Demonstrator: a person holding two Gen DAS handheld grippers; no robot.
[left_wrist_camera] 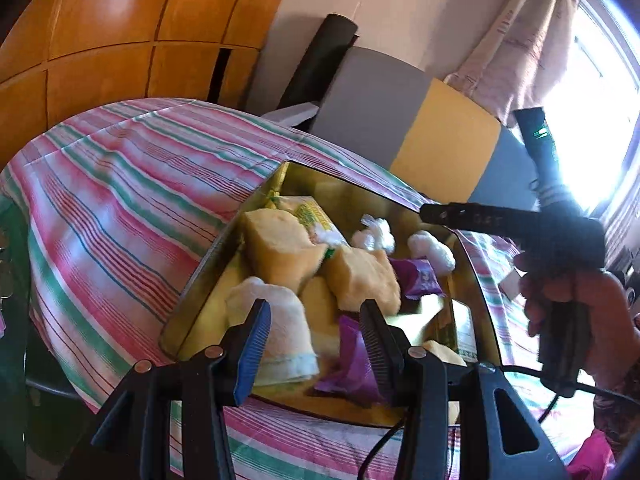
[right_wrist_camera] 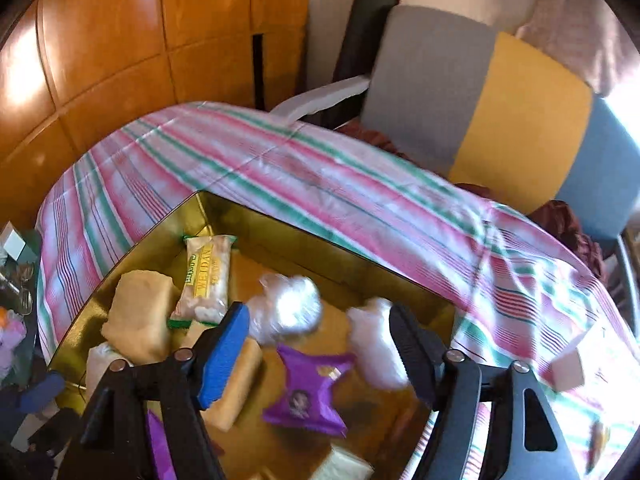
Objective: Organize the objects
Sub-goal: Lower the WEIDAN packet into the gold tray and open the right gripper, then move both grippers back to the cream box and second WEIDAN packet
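A gold tin box stands on the striped cloth and holds several snacks: yellow cake pieces, a green-yellow wrapped bar, purple packets and white wrapped sweets. My left gripper is open and empty over the near end of the box, above a white wrapped piece and a purple packet. My right gripper is open and empty above the box's middle; it also shows in the left wrist view.
The pink, green and white striped cloth covers the table. A small cream block lies on the cloth right of the box. A grey, yellow and blue chair back stands behind. Wooden cabinets are at the left.
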